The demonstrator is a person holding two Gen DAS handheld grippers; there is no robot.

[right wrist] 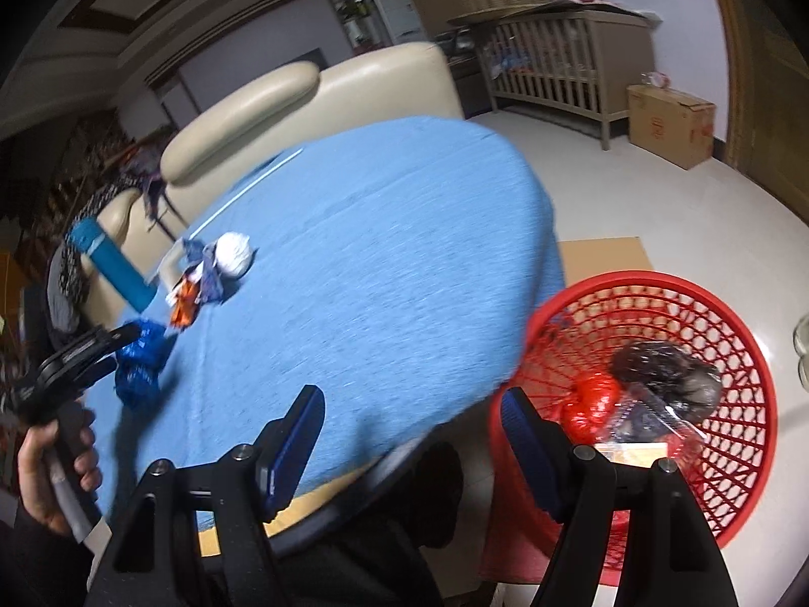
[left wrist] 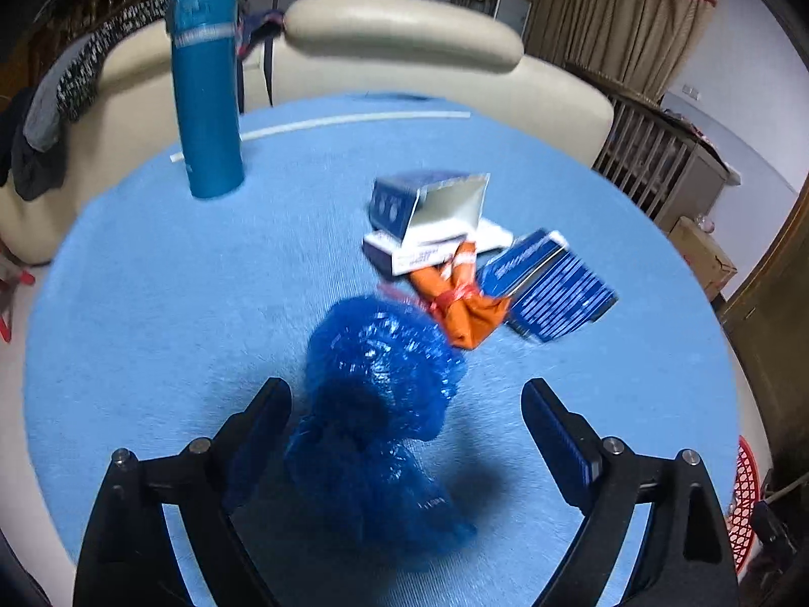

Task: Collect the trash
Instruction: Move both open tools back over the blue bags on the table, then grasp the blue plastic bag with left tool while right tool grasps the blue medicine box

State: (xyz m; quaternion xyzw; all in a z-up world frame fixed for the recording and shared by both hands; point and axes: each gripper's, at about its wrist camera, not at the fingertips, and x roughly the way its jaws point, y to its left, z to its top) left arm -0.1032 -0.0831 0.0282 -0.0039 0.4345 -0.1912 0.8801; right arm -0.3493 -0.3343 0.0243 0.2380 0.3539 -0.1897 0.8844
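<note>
A crumpled blue plastic bag [left wrist: 379,404] lies on the blue tablecloth [left wrist: 151,303], between the fingers of my left gripper [left wrist: 407,404], which is open around it. Beyond it lie an orange wrapper [left wrist: 465,308] and blue-and-white cartons [left wrist: 551,288]. In the right wrist view the left gripper [right wrist: 108,341] reaches the blue bag [right wrist: 139,366]; a white ball of paper [right wrist: 233,253] lies by the cartons. My right gripper [right wrist: 412,417] is open and empty over the table edge, beside a red mesh basket [right wrist: 728,354] on the floor holding red, black and clear trash.
A tall blue flask [left wrist: 205,86] stands at the table's far left. A cream sofa [left wrist: 404,30] is behind the table. A wooden crib [right wrist: 556,55] and a cardboard box [right wrist: 667,121] stand across the floor. A flat cardboard sheet [right wrist: 601,255] lies by the basket.
</note>
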